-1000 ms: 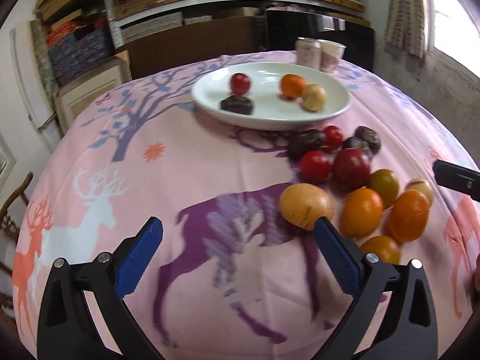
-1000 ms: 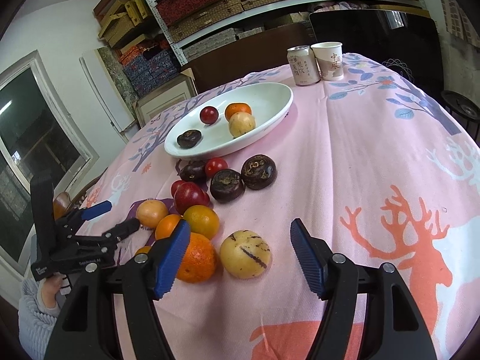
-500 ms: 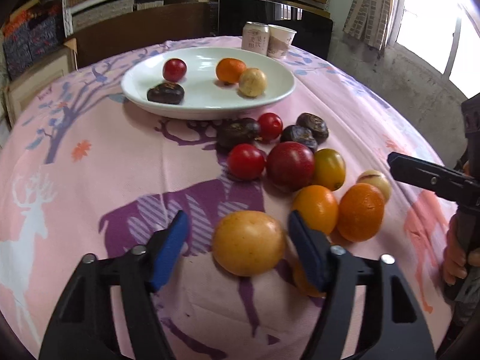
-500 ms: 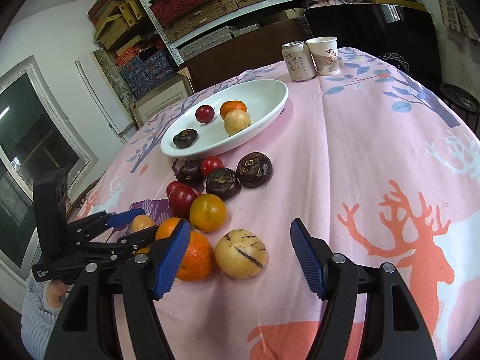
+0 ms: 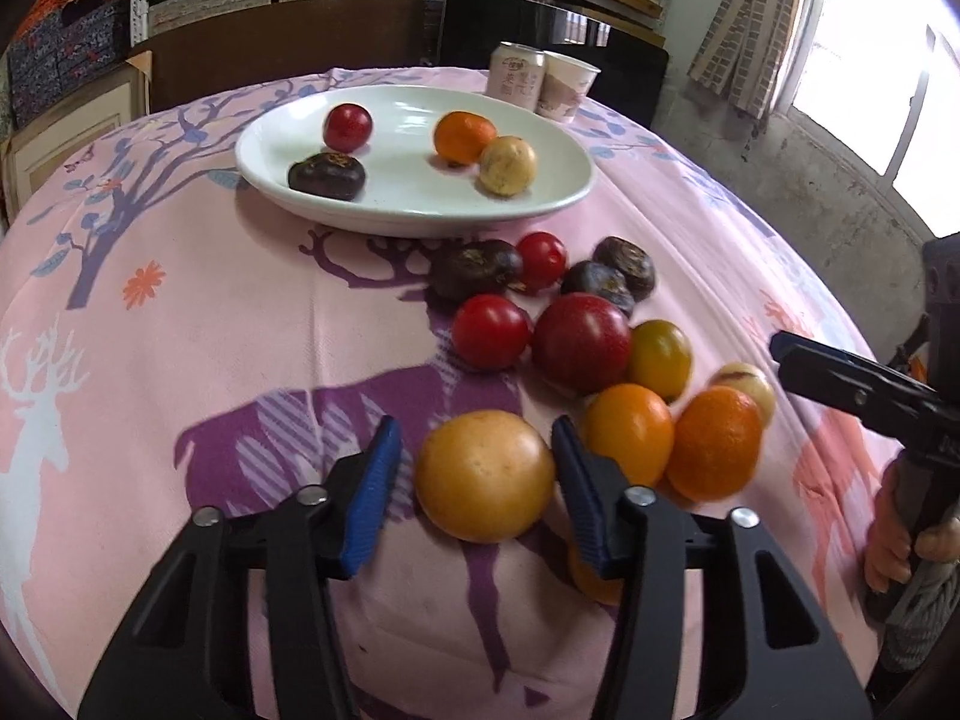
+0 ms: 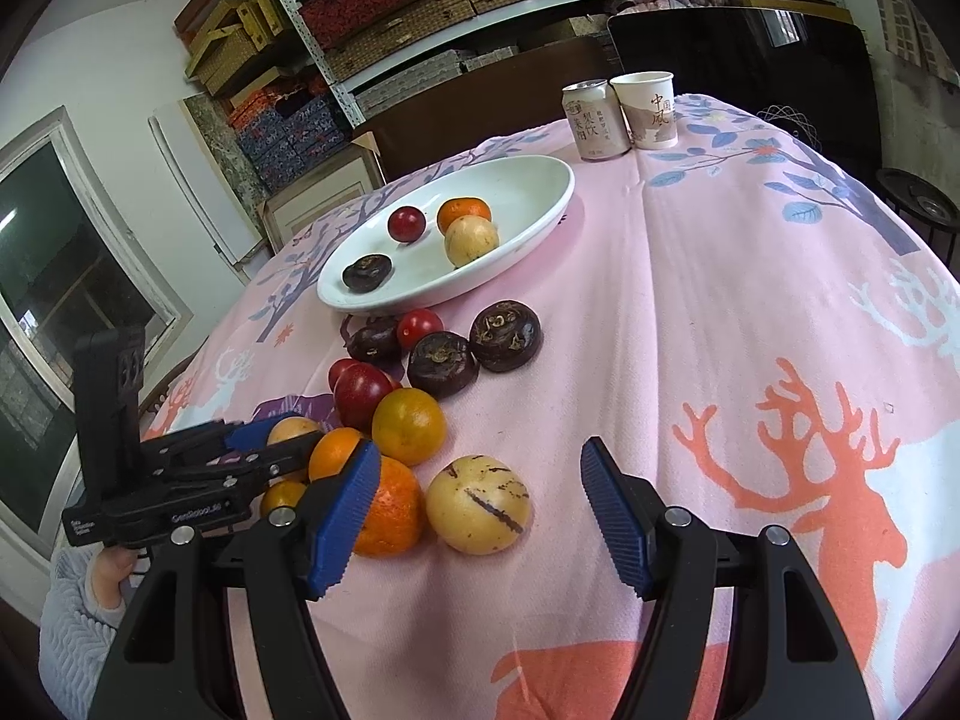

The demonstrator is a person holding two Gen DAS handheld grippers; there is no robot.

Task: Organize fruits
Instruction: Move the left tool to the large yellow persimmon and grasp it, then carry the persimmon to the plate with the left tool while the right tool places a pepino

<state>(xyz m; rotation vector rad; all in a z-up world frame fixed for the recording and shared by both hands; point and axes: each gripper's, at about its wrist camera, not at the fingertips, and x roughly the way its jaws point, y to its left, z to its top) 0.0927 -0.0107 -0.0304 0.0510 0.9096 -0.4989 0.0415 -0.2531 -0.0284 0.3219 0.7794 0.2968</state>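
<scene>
A white oval plate [image 5: 558, 192] holds a red fruit [image 5: 347, 126], a dark fruit, an orange and a yellow fruit. Several loose fruits lie in a pile on the pink cloth in front of it. My left gripper [image 5: 477, 474] is open with its jaws on either side of a round yellow-orange fruit [image 5: 485, 476], the right pad close to it, the left pad apart. My right gripper [image 6: 480, 504] is open and empty, with a pale striped melon [image 6: 478, 503] between its jaws and an orange [image 6: 390, 507] by its left pad. The plate [image 6: 540, 210] also shows in the right wrist view.
A drink can [image 6: 594, 120] and a paper cup [image 6: 648, 110] stand at the table's far edge behind the plate. Shelves with boxes line the back wall. The pink deer-print cloth [image 6: 750, 300] covers the round table.
My left gripper has moved forward and to the right over the cloth, and its jaws have narrowed around the yellow-orange fruit. The right gripper has barely moved.
</scene>
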